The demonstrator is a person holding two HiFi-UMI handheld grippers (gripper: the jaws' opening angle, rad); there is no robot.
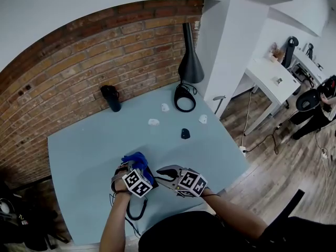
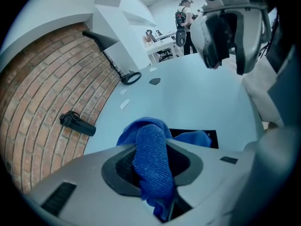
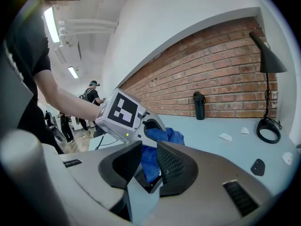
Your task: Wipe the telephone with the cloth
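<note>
Two grippers are held at six o'clock on the table [image 1: 79, 156]. The left gripper [image 2: 150, 160] is clamped on the blue cloth [image 2: 146, 134], whose bunched end is laid on the black telephone [image 2: 212, 135] just beyond. The right gripper [image 3: 148, 167], at three o'clock of the cloth, is pinched on the telephone's edge, apparently to steady it. Wiping is judged to be under way; how much has been cleaned cannot be told. A bottle [image 1: 112, 97] and a lamp [image 1: 189, 56] are seen at twelve o'clock, well apart.
</note>
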